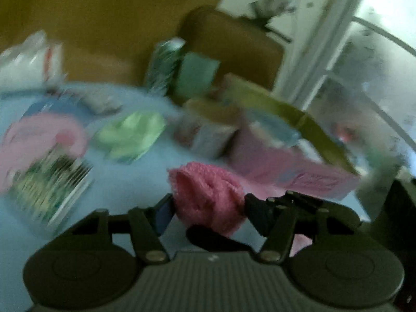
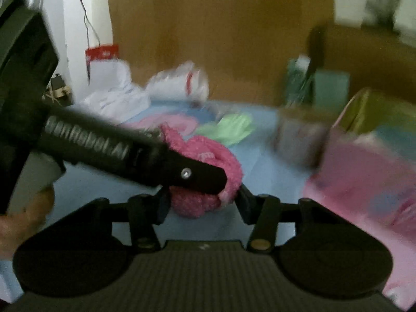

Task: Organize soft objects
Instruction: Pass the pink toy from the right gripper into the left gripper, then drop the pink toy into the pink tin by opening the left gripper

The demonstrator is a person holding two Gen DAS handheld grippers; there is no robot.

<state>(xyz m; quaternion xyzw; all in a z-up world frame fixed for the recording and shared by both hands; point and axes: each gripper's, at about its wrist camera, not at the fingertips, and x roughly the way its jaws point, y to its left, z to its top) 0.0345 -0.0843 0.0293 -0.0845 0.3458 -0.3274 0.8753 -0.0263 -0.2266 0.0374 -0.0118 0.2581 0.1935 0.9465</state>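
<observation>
A fluffy pink cloth (image 1: 208, 197) hangs bunched between the fingers of my left gripper (image 1: 209, 208), which is shut on it just above the light blue sheet (image 1: 117, 195). In the right wrist view the same pink cloth (image 2: 197, 202) fills the gap of my right gripper (image 2: 205, 205), whose pads press it from both sides. The left gripper's black finger (image 2: 200, 175) reaches in from the left and lies across the cloth's top. A pink storage box (image 1: 286, 166) with an olive lid raised stands at the right, also seen as the pink box (image 2: 364, 176).
A green cloth (image 1: 130, 135) and a pale pink cloth (image 1: 39, 135) lie on the sheet, with a patterned packet (image 1: 49, 184) nearer. White plastic bags (image 2: 179, 83) and a teal box (image 2: 330, 88) stand along the brown wall. A hand (image 2: 26, 208) shows at lower left.
</observation>
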